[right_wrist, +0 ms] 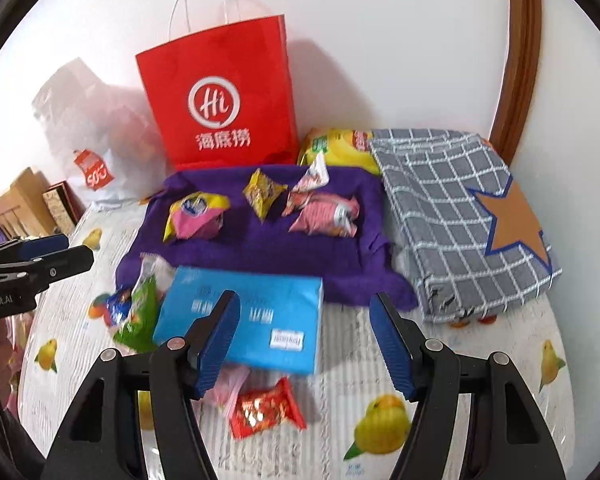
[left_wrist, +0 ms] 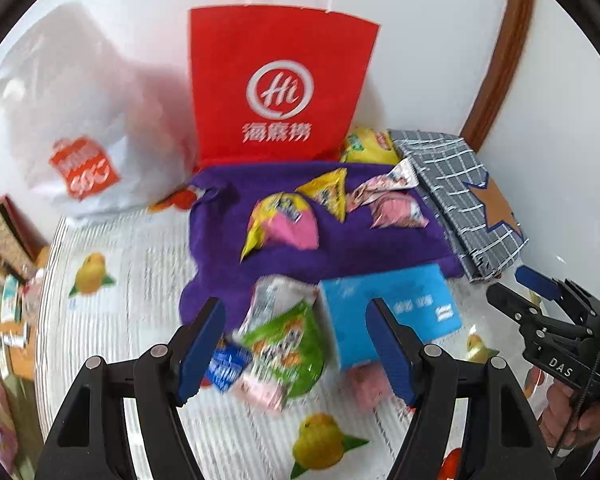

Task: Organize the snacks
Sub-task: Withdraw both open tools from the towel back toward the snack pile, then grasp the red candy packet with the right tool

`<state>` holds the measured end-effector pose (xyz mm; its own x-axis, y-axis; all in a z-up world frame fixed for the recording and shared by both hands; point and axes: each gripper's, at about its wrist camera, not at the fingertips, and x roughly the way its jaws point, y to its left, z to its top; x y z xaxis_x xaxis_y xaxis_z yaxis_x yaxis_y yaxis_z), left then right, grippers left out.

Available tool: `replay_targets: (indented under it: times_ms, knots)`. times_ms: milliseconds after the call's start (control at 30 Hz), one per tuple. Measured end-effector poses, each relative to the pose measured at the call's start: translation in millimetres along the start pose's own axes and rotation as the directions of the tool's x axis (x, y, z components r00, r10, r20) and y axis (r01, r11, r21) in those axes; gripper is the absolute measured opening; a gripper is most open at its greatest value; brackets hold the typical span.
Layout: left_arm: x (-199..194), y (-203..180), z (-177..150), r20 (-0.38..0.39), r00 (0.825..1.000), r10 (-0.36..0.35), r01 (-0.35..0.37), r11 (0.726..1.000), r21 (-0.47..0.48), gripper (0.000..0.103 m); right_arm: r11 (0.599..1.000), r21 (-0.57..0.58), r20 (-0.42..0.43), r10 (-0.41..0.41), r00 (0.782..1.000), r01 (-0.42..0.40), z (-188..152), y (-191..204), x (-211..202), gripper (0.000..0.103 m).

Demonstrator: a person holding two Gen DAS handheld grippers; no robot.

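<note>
Several crinkly snack packets (right_wrist: pixel 196 216) are shown on the purple towel (right_wrist: pixel 260 248) and the bench (right_wrist: pixel 360 360); being judged light, soft and slippery, each is best pinched at a sealed edge. Both the left tool (left_wrist: pixel 296 344) and the right tool (right_wrist: pixel 306 340) are shown released, with nothing held.
</note>
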<state>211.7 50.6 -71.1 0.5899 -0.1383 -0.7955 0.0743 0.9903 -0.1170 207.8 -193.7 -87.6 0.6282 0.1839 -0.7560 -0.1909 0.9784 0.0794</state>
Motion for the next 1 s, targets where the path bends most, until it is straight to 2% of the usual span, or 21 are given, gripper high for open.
replay_targets:
  times_ms: [300, 400, 467, 600, 667, 700, 767, 867, 1000]
  knots:
    - [6, 25, -41, -0.045, 0.999, 0.007, -0.01, 0.997, -0.076, 0.071, 0.998, -0.037, -0.095, 0.041, 0.995, -0.045, -50, 11, 25, 0.067]
    - [9, 29, -50, -0.054, 0.999, 0.008, -0.012, 0.996, -0.083, 0.071, 0.999, -0.04, -0.125, 0.026, 0.992, -0.031, -62, 13, 39, 0.066]
    - [11, 32, -56, -0.062, 0.998, 0.002, -0.009, 0.995, -0.104, 0.071, 0.999, -0.033, -0.144, 0.013, 0.99, -0.017, -67, 12, 48, 0.061]
    - [13, 38, -64, -0.072, 0.997, 0.002, -0.011, 0.992, -0.125, 0.071, 0.999, 0.017, -0.152, 0.042, 0.988, -0.04, -70, 7, 60, 0.061]
    - [14, 40, -68, -0.078, 0.997, 0.005, -0.015, 0.991, -0.133, 0.071, 0.999, 0.032, -0.151, 0.031, 0.988, -0.027, -69, 7, 69, 0.06]
    - [15, 40, -70, -0.082, 0.997, 0.004, -0.015, 0.991, -0.136, 0.071, 0.999, 0.035, -0.156, 0.033, 0.987, -0.028, -70, 7, 73, 0.058]
    - [17, 41, -73, -0.088, 0.996, 0.003, -0.015, 0.99, -0.141, 0.071, 0.999, 0.037, -0.185, 0.045, 0.982, -0.039, -72, 6, 81, 0.042]
    - [17, 41, -76, -0.092, 0.996, 0.001, -0.015, 0.989, -0.146, 0.071, 0.997, 0.035, -0.217, 0.072, 0.973, -0.065, -79, 3, 81, 0.036]
    - [14, 41, -76, -0.084, 0.996, -0.008, -0.005, 0.988, -0.152, 0.071, 0.997, -0.005, -0.254, 0.077, 0.964, -0.081, -93, 1, 68, 0.036]
